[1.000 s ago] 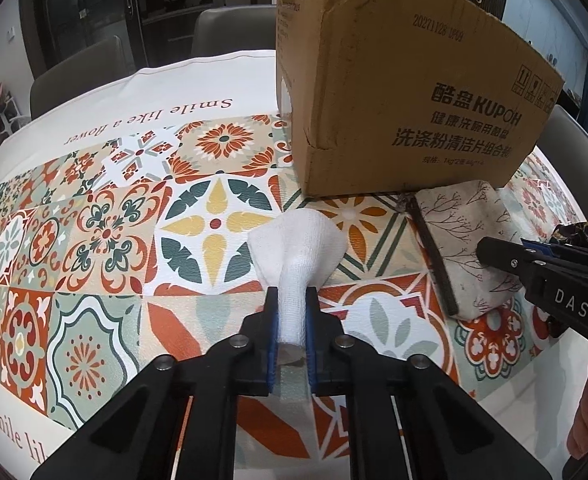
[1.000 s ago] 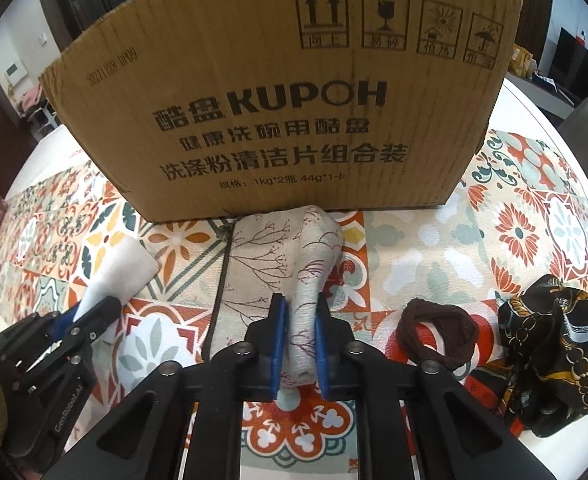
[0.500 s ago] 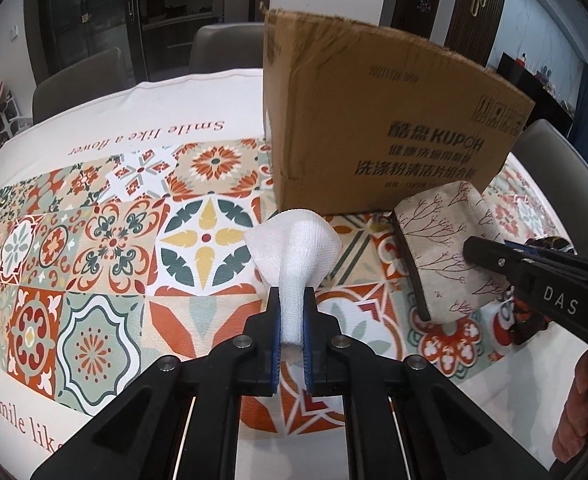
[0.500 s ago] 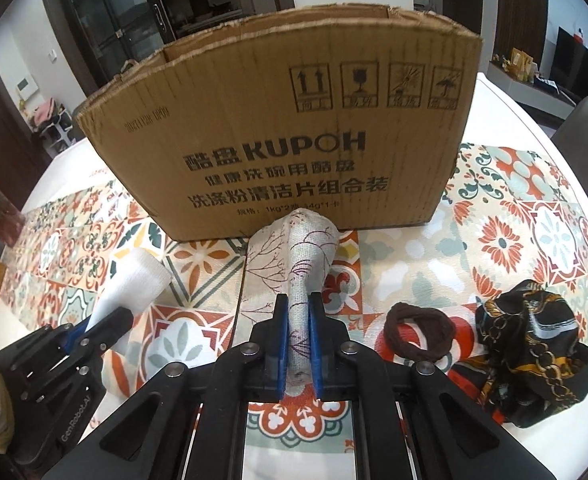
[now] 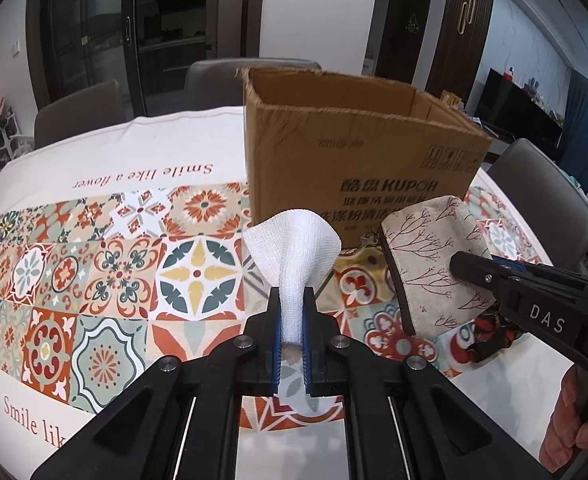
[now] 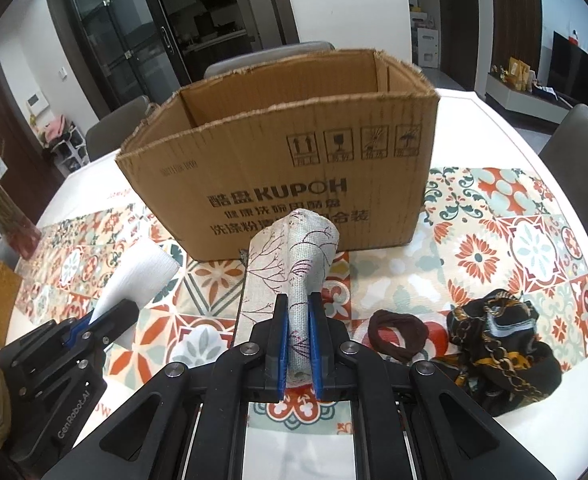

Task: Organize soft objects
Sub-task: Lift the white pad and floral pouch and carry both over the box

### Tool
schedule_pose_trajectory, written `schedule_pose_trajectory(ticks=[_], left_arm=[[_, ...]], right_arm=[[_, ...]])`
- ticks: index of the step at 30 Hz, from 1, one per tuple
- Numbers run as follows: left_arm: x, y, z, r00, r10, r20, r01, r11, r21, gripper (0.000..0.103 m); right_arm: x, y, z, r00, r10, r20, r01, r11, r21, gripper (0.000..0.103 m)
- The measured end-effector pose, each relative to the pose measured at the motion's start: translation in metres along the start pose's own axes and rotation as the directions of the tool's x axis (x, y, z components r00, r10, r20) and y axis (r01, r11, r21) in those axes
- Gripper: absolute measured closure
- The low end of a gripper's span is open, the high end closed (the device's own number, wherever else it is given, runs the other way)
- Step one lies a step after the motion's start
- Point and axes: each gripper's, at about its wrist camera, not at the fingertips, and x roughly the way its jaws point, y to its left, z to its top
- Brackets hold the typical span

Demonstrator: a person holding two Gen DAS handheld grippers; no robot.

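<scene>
Left hand-held gripper (image 5: 292,320) pinches white cloth (image 5: 294,248), right hand-held gripper (image 6: 298,320) patterned pouch (image 6: 294,248); box (image 6: 277,168) interior hidden.

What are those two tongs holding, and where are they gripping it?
Left tongs pinch a white gauze cloth by its bunched lower end; right tongs pinch a branch-print zip pouch by one edge.

Round table under a white cloth (image 5: 141,148) printed with orange-and-green floral tile squares and script lettering. Grey upholstered chairs (image 5: 75,110) stand at its far edge and right side. Behind: dark glass-fronted cabinets (image 6: 133,40) far left, white wall panel (image 5: 314,8) centre, dark wooden doors (image 5: 460,32) right.
</scene>
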Motion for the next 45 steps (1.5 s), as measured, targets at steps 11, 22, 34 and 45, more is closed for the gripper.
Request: schedule_pose_trajectory(ticks=[11,22,34,45], left_arm=[[-0.029,-0.019,0.006,0.998,-0.008,0.065,0.008,1.000,0.012,0.093],[-0.060,-0.035,0.018,0.990,-0.012,0.141,0.008,1.000,0.025,0.093],[-0.090,-0.044,0.045,0.971,-0.010,0.238,-0.003,0.999,0.054,0.093],[-0.101,-0.048,0.076,0.950,-0.006,0.312,-0.020,0.997,0.079,0.093]], right_arm=[[-0.040,-0.004,0.005,0.997,0.014,0.070,-0.014,1.000,0.000,0.093],[-0.080,-0.010,0.014,0.985,0.024,0.169,-0.024,1.000,0.000,0.093],[-0.114,-0.011,0.034,0.962,0.038,0.271,-0.040,0.999,-0.002,0.093],[-0.127,-0.009,0.061,0.938,0.032,0.345,-0.033,0.999,-0.003,0.093]])
